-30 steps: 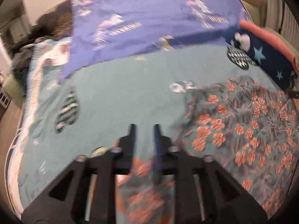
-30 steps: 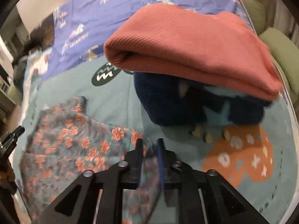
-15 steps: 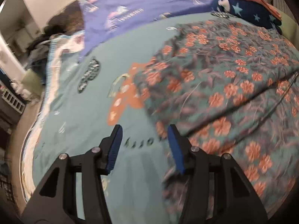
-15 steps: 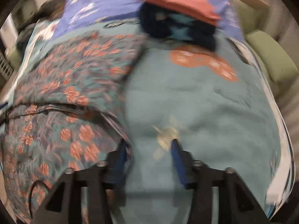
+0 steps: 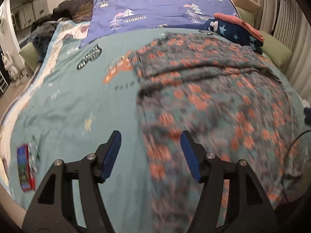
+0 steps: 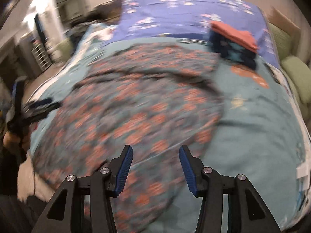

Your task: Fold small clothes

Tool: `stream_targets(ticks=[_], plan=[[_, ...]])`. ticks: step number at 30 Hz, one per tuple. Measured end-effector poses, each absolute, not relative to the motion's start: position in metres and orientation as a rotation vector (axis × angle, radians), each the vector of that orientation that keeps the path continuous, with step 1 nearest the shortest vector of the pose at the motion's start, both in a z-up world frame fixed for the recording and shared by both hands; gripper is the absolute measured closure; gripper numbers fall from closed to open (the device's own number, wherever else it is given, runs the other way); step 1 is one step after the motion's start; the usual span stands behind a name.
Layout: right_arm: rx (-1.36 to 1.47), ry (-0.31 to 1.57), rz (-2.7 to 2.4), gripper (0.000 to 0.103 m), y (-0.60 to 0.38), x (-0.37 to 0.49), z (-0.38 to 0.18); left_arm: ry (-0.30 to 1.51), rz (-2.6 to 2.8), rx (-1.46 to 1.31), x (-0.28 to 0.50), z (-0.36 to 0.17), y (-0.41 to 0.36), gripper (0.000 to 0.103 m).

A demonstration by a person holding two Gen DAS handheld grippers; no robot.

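Note:
A teal garment with orange flowers (image 5: 210,89) lies on the bed, its far part folded back over itself; it also fills the middle of the right wrist view (image 6: 136,101). My left gripper (image 5: 150,153) is open and empty, above the garment's near left edge. My right gripper (image 6: 155,167) is open and empty, above the garment's near right edge. The left gripper (image 6: 21,104) also shows at the left of the right wrist view. Both views are blurred by motion.
A stack of folded clothes, coral (image 5: 241,22) on navy with stars (image 5: 231,31), sits at the far right of the bed (image 6: 233,38). A purple sheet with trees (image 5: 155,7) covers the head end. A small red packet (image 5: 24,170) lies near the left edge.
Both grippers were shut on the floral garment a second ago; they have opened, let it go, and pulled back toward the near edge of the bed. The garment now lies folded over.

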State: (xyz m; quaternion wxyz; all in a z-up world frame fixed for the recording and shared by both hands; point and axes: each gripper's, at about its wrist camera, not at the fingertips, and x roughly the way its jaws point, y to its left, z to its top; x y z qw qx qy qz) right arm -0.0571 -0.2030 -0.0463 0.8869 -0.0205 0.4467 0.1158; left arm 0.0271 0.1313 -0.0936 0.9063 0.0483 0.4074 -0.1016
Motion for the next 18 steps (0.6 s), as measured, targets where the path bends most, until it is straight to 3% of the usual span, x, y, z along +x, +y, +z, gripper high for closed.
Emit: stream_targets(ticks=[5,15,18], plan=[[-0.143,0.892,0.273,0.052,-0.183,-0.094,-0.056,0.842,-0.218,0.073,0.0,-0.102,0.133,0.034],[0.151,1.012,0.101,0.051,-0.19,-0.058,-0.081,0.906,-0.193,0.028,-0.031,-0.122,0.146,0.034],[0.145,1.078,0.098,0.042,-0.175,-0.048,-0.095,0.916,-0.216,-0.008,-0.041,-0.125,0.151,0.034]])
